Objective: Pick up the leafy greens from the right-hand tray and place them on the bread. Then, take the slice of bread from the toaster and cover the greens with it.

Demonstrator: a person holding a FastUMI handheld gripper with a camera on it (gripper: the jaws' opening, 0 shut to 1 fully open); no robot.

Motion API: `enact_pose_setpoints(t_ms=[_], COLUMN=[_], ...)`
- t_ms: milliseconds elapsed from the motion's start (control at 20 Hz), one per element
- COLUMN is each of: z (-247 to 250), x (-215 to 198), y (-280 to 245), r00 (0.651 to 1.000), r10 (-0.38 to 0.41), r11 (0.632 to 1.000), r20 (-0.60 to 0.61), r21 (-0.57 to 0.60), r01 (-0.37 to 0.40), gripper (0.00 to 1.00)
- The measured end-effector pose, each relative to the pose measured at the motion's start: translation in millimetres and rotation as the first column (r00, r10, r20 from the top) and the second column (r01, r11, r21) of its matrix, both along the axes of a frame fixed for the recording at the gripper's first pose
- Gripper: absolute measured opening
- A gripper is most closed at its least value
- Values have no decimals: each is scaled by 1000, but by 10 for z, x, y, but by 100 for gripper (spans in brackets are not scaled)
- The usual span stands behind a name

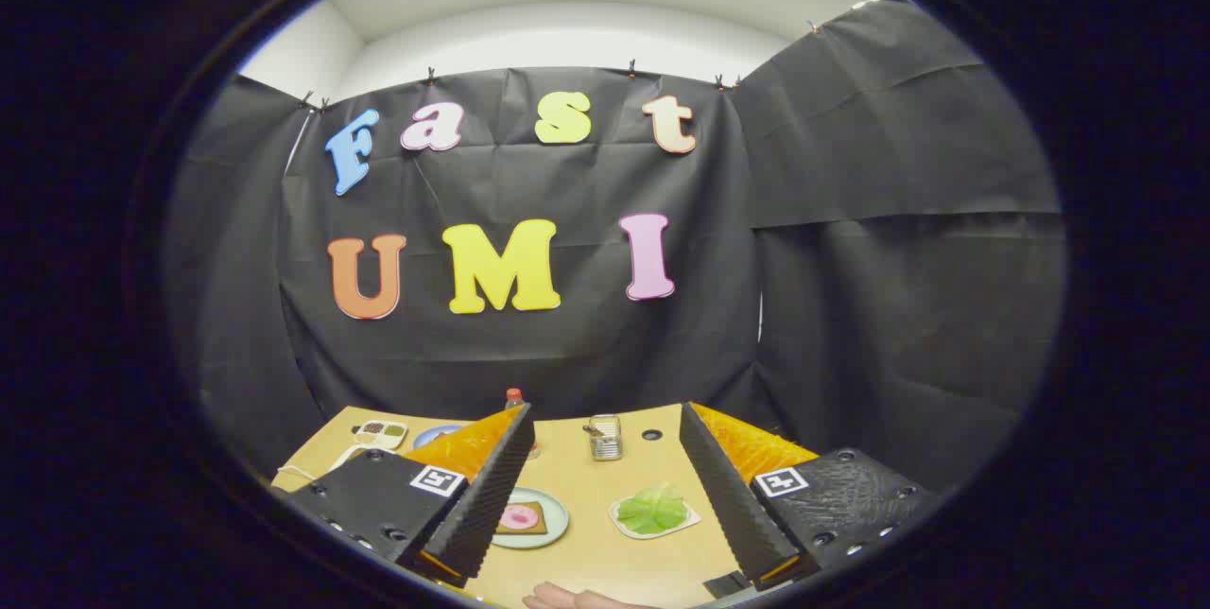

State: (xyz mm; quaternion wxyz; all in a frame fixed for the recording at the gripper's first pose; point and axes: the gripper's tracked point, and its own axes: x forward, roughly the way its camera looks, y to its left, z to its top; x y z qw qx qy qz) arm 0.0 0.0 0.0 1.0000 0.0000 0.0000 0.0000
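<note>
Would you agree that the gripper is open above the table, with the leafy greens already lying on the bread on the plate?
Not quite. In the gripper view the gripper is open above the table, but the leafy greens lie on their own tray, beside the plate with the bread.

The plate (553, 526) with the bread (522, 518) is partly covered by the left finger (482, 495). A red-capped bottle (513, 396) at the table's (605, 552) far edge is mostly hidden. Whether bread stands in the toaster (605, 437) cannot be told. A hand (567, 599) is cut off.
</note>
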Motion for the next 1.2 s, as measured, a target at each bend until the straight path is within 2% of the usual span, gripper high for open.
enact_pose_setpoints(t_ms=[300, 500, 700, 1000, 1200], z=[71, 106, -68, -722, -1380], x=[112, 309, 627, 1343, 1797], y=[-50, -180, -350, -728, -978], r00=[1000, 999, 998, 986, 952], r10=[28, 43, 68, 94, 116], r11=[999, 998, 997, 992, 986], r20=[5, 19, -7, -136, -283], r21=[-36, -39, -44, -68, -81], r01=[-28, -42, -68, -104, -144], gripper=[95, 95, 95, 95, 95])
